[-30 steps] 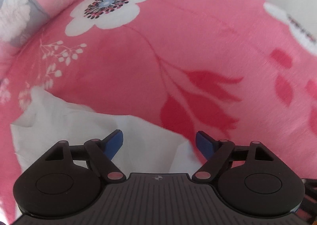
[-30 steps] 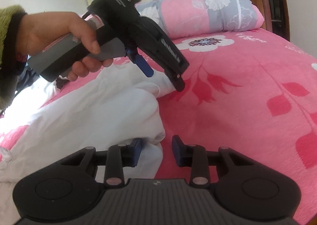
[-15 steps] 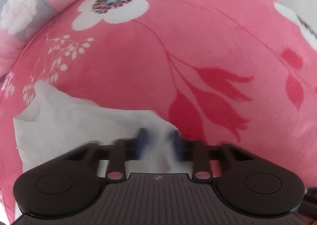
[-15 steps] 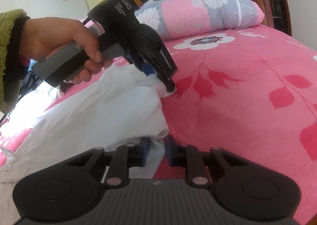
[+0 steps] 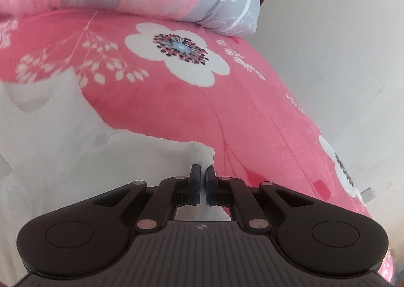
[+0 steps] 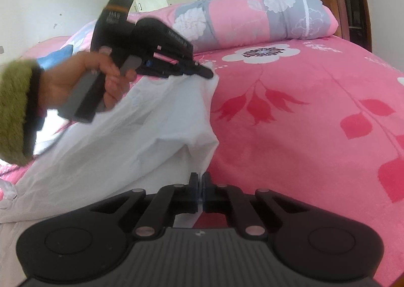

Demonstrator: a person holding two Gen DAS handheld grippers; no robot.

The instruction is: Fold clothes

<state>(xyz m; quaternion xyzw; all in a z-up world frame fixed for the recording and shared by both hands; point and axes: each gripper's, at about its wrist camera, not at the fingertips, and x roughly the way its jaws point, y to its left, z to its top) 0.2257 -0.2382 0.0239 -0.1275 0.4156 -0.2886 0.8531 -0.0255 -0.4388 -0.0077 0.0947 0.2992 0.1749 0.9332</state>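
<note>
Both hand-held grippers (L, R) pinching white garment

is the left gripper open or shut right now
Shut on the white garment: the left gripper has its fingers pressed together with a corner of the cloth pinched between them.

White garment, thin and creased, one edge lifted taut off the pink floral bedspread, rest lying rumpled
</note>
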